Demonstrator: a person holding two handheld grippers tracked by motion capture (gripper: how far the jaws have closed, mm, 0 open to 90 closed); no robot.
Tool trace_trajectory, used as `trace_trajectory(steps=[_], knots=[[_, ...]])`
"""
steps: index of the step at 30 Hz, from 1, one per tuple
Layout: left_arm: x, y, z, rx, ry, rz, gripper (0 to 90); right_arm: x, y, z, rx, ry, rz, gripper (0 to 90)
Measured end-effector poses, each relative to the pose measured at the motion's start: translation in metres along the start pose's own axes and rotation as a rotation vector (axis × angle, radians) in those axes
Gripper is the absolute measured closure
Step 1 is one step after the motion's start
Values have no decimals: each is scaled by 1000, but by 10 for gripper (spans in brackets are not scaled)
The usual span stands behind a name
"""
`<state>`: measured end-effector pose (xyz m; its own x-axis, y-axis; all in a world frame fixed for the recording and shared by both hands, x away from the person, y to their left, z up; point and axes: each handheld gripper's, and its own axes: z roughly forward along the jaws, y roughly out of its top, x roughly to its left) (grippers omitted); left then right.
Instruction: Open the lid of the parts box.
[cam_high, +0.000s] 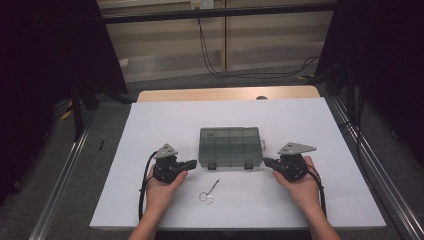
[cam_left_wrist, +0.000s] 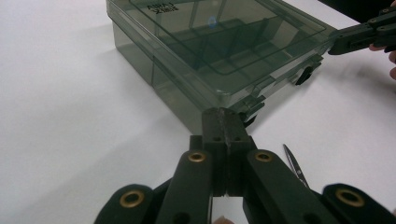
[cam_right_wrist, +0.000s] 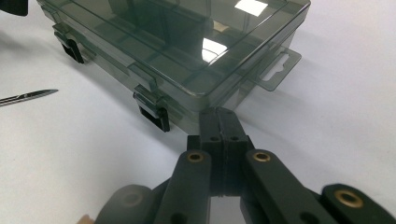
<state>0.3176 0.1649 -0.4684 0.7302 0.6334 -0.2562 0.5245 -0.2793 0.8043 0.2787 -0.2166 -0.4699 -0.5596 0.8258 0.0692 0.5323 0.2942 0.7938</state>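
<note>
Compartment box (cam_high: 230, 146) sits shut mid-table on the white sheet (cam_high: 150, 125), your left gripper (cam_high: 189, 164) and right gripper (cam_high: 268, 162) flanking its near corners, jaws pinched together on nothing. It looks light, stiff, slick plastic; work the two front latches (cam_right_wrist: 154, 109), mind the scissors (cam_high: 209, 192)

both grippers, left gripper (cam_high: 192, 163) and right gripper (cam_high: 267, 161), are showing black jaws with brass-ringed screw holes, grey three-cornered plates on top and black cables trailing; the forearms are wearing no sleeves.
</note>
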Motion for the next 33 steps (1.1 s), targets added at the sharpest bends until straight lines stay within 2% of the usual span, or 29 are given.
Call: trace_trajectory(steps=[2,4,9,10,13,33], knots=[[0,0,1,1,1,-3,900,0,0,0,7,-2,-9,900],[0,-1,1,0,-1,-7,900,-1,-2,3,43,-9,-11,900],[0,0,0,-3,3,-6,900,2,-5,6,57,7,-14,900],[0,-1,1,-9,0,-16,900,3,-5,6,59,9,-15,900],[0,-1,2,-13,-9,-27,900,5,-4,6,48,17,-13,900],[-7,3,4,-27,-25,-8,900,3,-1,2,13,14,8,900]])
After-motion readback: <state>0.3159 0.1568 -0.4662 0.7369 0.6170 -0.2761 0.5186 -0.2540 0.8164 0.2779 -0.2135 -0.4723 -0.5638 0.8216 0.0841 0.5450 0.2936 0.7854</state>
